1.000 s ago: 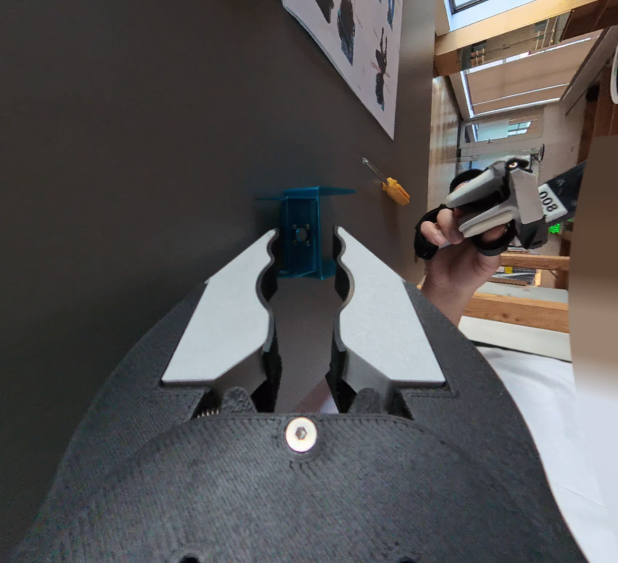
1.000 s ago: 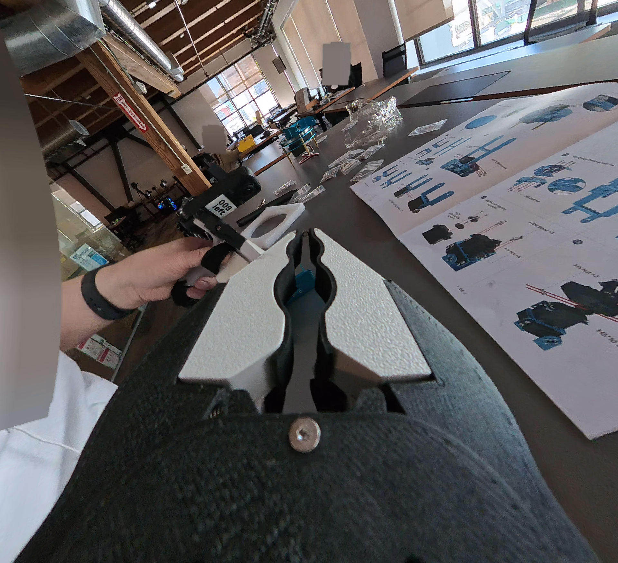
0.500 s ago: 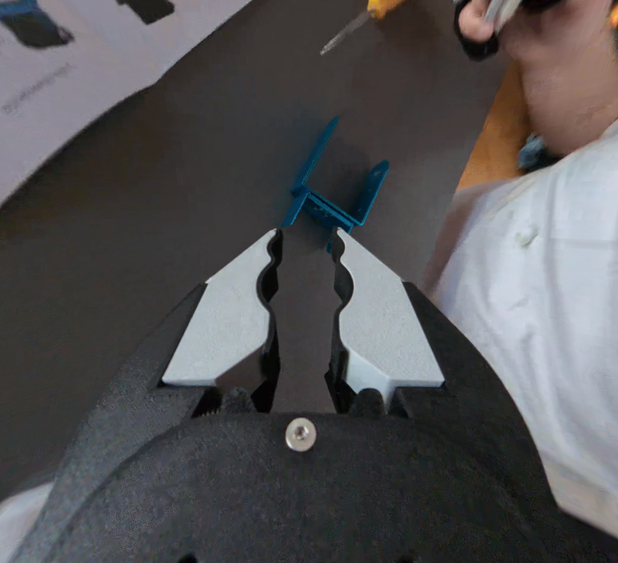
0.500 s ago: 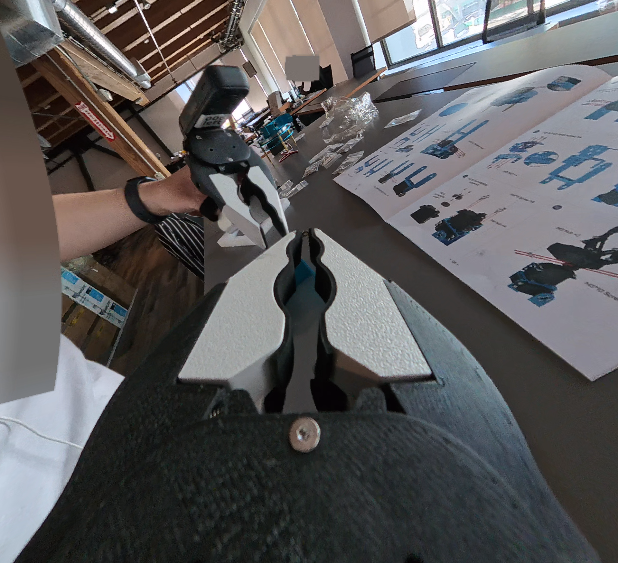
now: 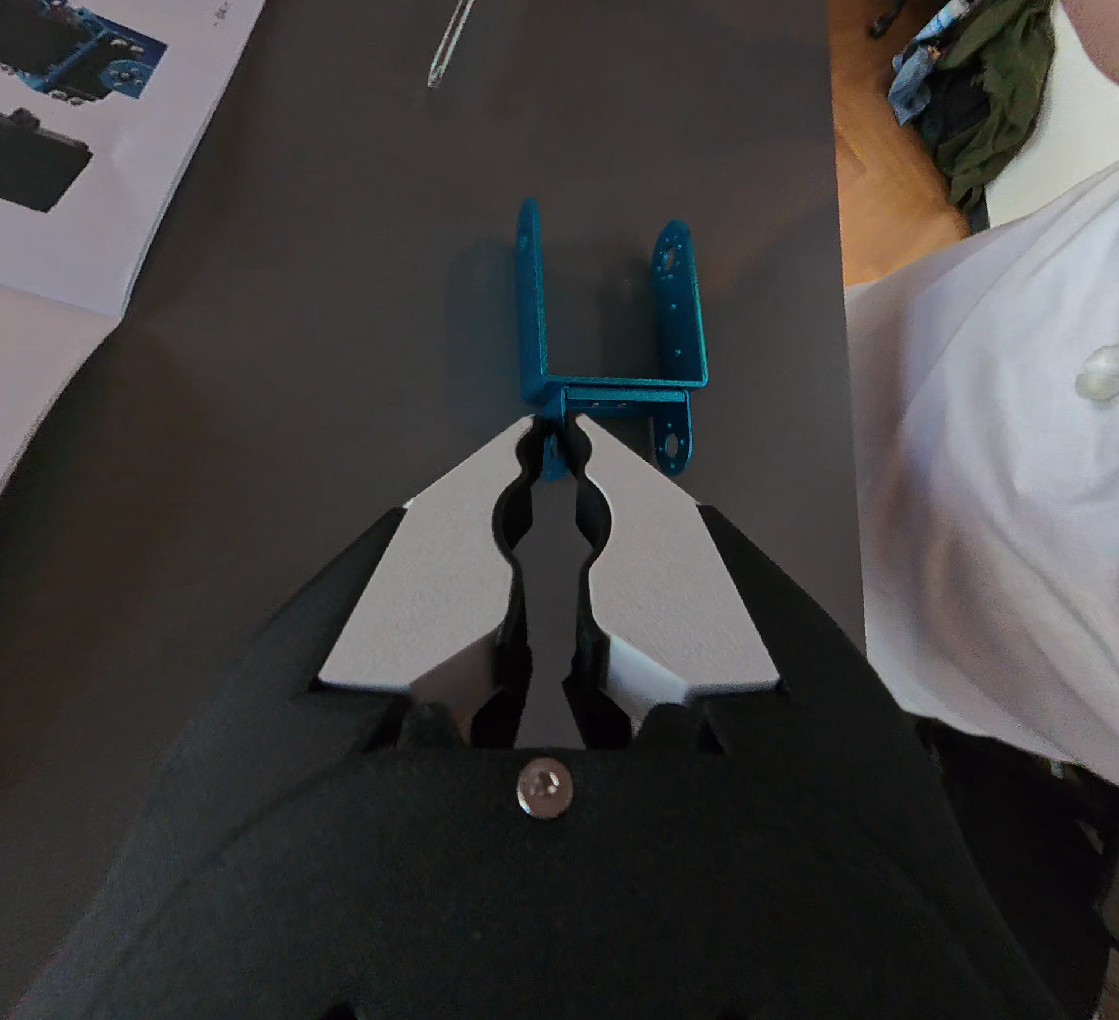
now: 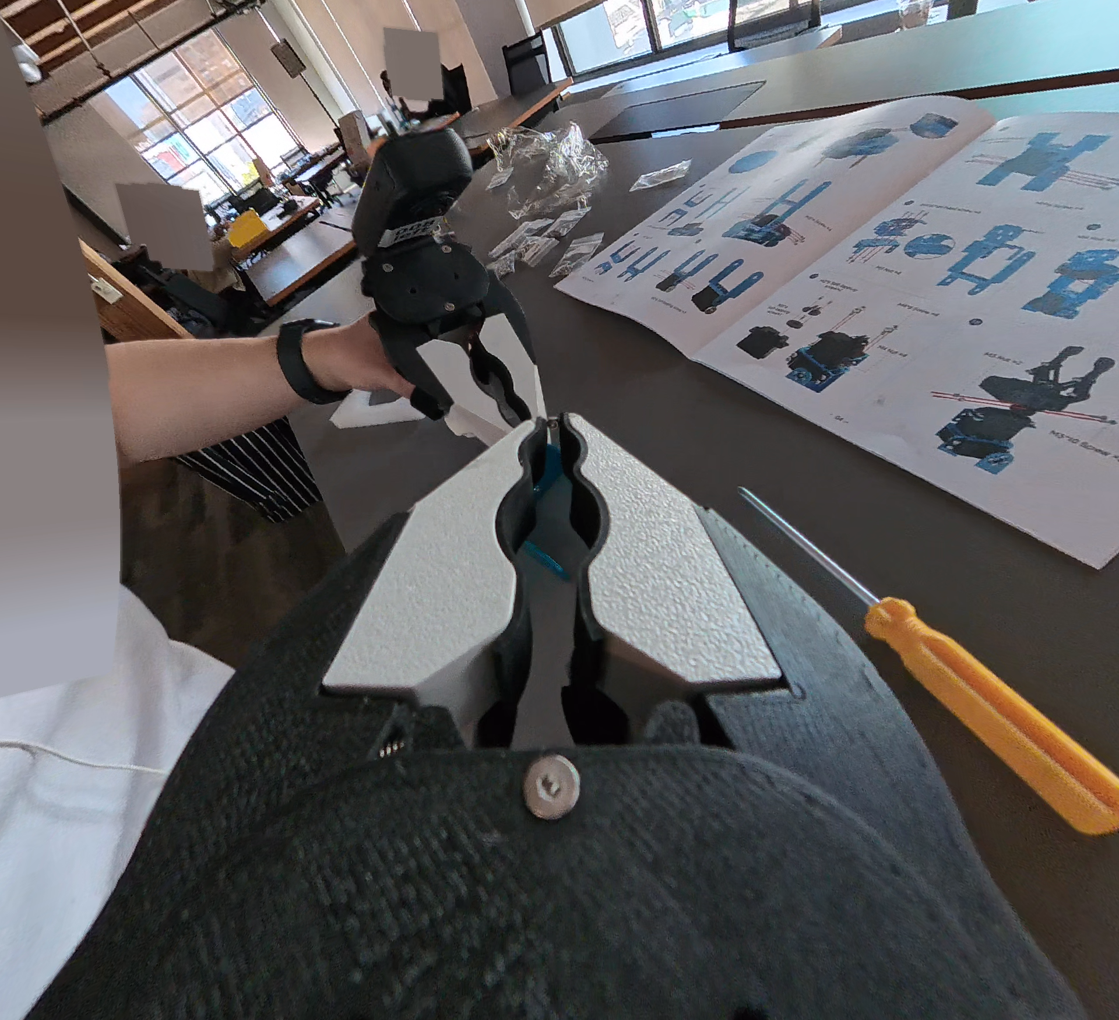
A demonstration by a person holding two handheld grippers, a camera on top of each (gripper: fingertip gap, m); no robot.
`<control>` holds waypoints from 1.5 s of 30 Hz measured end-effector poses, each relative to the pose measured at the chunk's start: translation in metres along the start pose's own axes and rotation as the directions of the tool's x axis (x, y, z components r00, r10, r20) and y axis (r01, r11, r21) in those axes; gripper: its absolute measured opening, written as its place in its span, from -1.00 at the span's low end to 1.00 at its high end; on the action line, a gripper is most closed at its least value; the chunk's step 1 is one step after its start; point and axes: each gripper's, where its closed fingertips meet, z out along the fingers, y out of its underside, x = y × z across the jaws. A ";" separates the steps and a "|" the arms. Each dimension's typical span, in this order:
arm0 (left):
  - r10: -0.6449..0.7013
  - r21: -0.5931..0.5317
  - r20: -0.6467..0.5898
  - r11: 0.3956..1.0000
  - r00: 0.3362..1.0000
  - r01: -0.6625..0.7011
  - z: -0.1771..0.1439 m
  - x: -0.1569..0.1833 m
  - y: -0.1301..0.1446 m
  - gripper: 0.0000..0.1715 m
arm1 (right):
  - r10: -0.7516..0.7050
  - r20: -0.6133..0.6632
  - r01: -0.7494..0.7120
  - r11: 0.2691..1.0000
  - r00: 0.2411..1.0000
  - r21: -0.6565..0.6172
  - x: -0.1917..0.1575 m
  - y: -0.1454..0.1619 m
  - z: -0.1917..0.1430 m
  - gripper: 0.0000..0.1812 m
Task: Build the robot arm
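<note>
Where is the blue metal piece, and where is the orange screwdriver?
blue metal bracket [image 5: 675, 313], left wrist view, on its right upright arm with the holes.
orange screwdriver [image 6: 993, 712], right wrist view, on the middle of its handle.

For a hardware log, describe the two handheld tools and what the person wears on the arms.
Both are alike: the left tool and right tool each have a black, coarse-textured printed body with one silver screw, two pale grey wedge fingers and black wavy inner pads. Seen from the right wrist view, the left one carries a rounded black housing and a small white label. The person wears a white shirt and a black wristband.
</note>
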 end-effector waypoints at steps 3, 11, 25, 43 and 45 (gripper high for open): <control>-0.105 0.052 0.025 0.993 0.994 0.103 -0.002 0.005 0.003 -0.94 | -0.043 -0.013 0.042 0.999 0.999 -0.024 -0.006 0.002 0.000 -0.97; -0.356 0.190 0.167 0.927 0.919 0.325 -0.002 0.030 0.011 -0.70 | -0.095 0.060 0.099 0.993 0.994 -0.065 -0.010 0.007 -0.001 -0.97; -0.192 0.188 0.240 0.971 0.952 0.149 -0.001 0.021 0.008 -0.65 | -0.113 0.131 0.131 0.983 0.985 -0.129 -0.011 0.023 -0.010 -0.97; -0.194 0.228 0.171 0.962 0.966 0.152 0.011 0.028 -0.006 -0.71 | -0.077 0.138 0.112 0.959 0.987 -0.261 -0.010 0.055 0.022 -0.97; -0.164 0.207 0.195 0.970 0.967 0.123 0.011 0.029 -0.004 -0.61 | -0.086 0.142 0.125 0.947 0.986 -0.295 -0.011 0.060 0.032 -0.97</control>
